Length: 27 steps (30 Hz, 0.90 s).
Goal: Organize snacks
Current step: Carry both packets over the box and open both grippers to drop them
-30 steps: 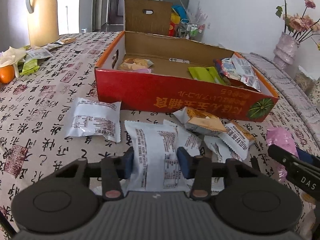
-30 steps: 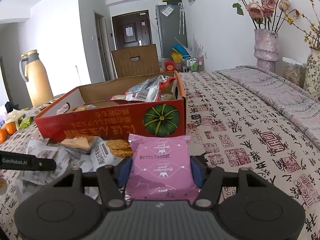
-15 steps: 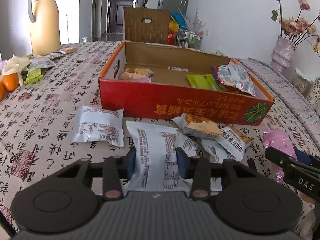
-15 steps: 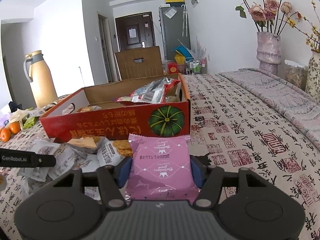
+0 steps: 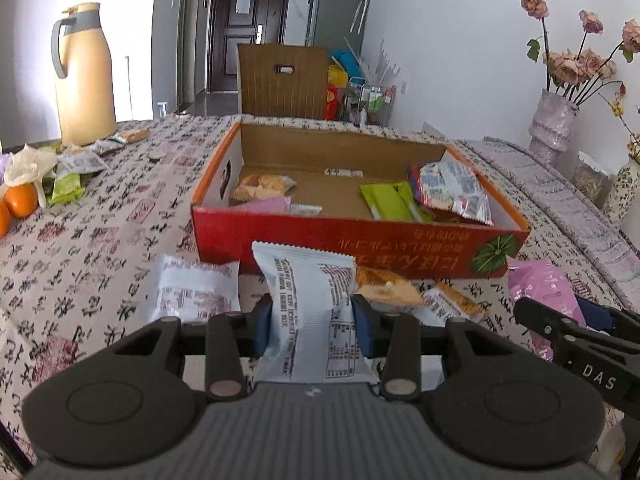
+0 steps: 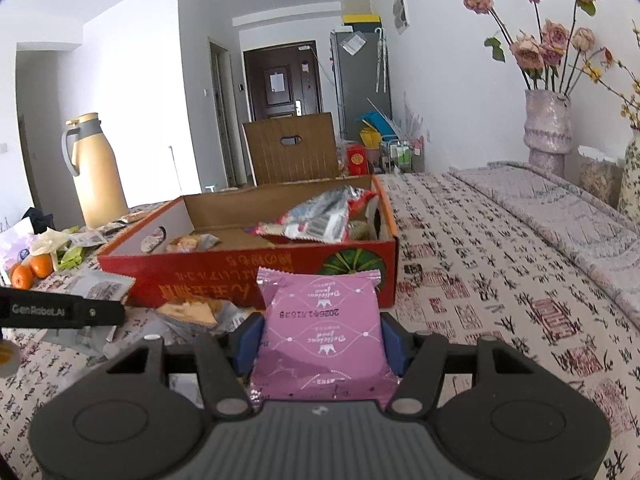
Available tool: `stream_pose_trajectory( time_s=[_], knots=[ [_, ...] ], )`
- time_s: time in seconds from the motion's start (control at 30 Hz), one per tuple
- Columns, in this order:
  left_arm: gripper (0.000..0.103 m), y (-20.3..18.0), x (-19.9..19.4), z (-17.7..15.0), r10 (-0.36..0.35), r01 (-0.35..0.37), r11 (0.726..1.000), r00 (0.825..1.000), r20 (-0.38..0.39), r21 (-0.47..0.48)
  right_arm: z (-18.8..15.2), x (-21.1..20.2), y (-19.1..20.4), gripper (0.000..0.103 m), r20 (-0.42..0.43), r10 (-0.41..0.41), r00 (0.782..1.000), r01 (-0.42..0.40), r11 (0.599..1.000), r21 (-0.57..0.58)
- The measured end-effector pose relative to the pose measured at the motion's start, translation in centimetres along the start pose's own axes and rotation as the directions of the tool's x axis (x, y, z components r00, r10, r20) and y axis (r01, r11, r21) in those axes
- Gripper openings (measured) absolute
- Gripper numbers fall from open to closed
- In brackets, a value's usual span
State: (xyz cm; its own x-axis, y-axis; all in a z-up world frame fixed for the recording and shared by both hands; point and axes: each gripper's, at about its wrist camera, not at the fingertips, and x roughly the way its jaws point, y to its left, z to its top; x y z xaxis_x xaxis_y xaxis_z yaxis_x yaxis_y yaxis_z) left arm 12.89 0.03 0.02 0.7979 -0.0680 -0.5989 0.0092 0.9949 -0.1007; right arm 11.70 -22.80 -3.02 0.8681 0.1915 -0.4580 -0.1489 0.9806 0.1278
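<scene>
Two packets are in my grip — the left gripper clamps a white snack packet, the right gripper a pink one, both short of the red cardboard box. The near wall could snag either slack wrapper. I count four packets loose on the tablecloth — one white, three orange-printed.

Black claw — blue pads
</scene>
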Motion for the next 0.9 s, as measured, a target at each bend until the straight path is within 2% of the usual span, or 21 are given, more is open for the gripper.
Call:
stream_pose_trajectory(
  time_s=[0.47,0.9],
  knots=[
    [0.041,-1.0,0.2,3.4,0.005,-0.008,0.999,0.997,0.082,0.039,3.3,1.6,1.9,0.061,0.072,0.032,0.997,-0.028,0.999,-0.046],
    [0.041,-1.3,2.4,7.5,0.017,-0.028,0.997,0.987,0.157,0.073,7.5,6.3,3.5,0.061,0.103,0.042,0.994,-0.029,0.992,-0.126]
  ],
)
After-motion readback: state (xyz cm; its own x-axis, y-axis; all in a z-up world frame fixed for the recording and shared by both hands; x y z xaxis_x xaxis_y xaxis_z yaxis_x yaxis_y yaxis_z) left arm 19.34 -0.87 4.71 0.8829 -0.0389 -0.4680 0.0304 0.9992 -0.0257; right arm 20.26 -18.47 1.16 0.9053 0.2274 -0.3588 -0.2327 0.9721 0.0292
